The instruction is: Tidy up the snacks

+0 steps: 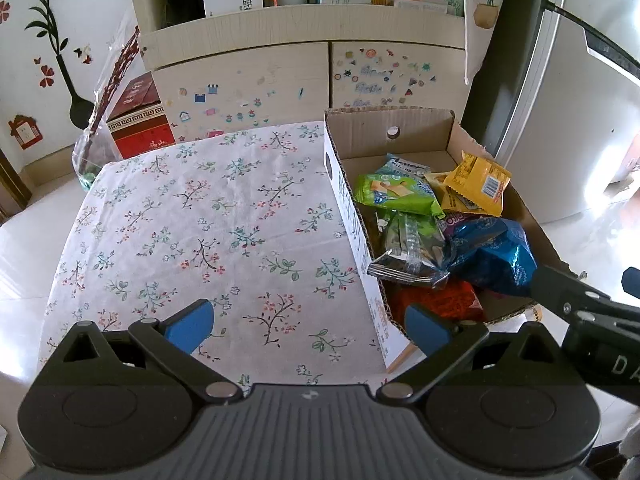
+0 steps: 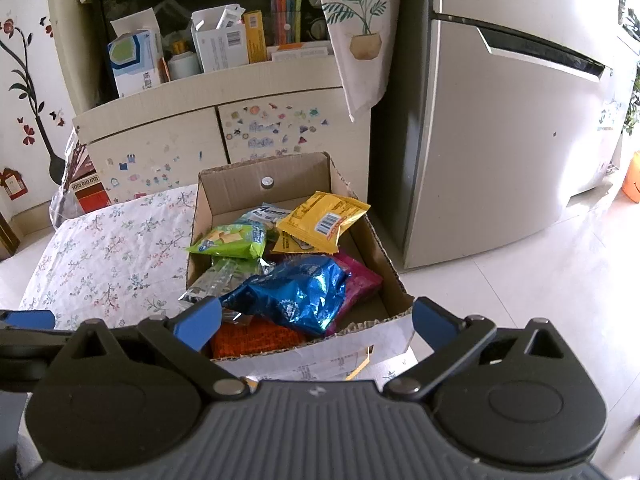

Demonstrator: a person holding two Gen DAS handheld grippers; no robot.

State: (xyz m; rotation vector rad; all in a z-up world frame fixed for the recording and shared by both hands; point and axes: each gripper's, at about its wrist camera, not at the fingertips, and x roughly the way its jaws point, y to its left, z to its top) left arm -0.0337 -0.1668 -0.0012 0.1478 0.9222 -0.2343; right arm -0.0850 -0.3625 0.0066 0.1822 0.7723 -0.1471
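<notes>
Floral cloth, white with small red and green sprigs, covers the table (image 1: 180, 220) that stretches out ahead of my left tongs (image 1: 308, 326), whose blue-padded fingers (image 1: 190, 326) are spread wide with nothing between them. Far ahead and to the left of those tongs, past the table's far corner, a clear glass vase (image 1: 90, 156) stands just beside a red printed carton (image 1: 140, 124). Straight beyond the table is a pale wooden cabinet with stickers on its doors (image 1: 260, 80).

To the right of my left tongs sits an open brown cardboard box (image 1: 384, 128), resting on the table's right side. Inside it the snacks lie piled: a bright green packet (image 1: 394, 194) and a pale blue-and-white packet (image 1: 406, 166) toward the far end, two yellow packets (image 2: 322, 220) at the far right, a silver and green wrapper (image 1: 408, 248) in the middle, a crinkled shiny blue foil bag (image 2: 296, 294) on top of a magenta packet (image 2: 360, 280), and an orange packet (image 2: 256, 338) at the near wall.

My right tongs (image 2: 316, 328) hover at the near edge of that box, fingers (image 2: 198, 328) wide apart and gripping nothing, the left one over the orange packet and the right one outside the box's near right corner. Right of the box stands a tall silver-grey refrigerator (image 2: 500, 140) on the pale tiled floor (image 2: 540, 280).
</notes>
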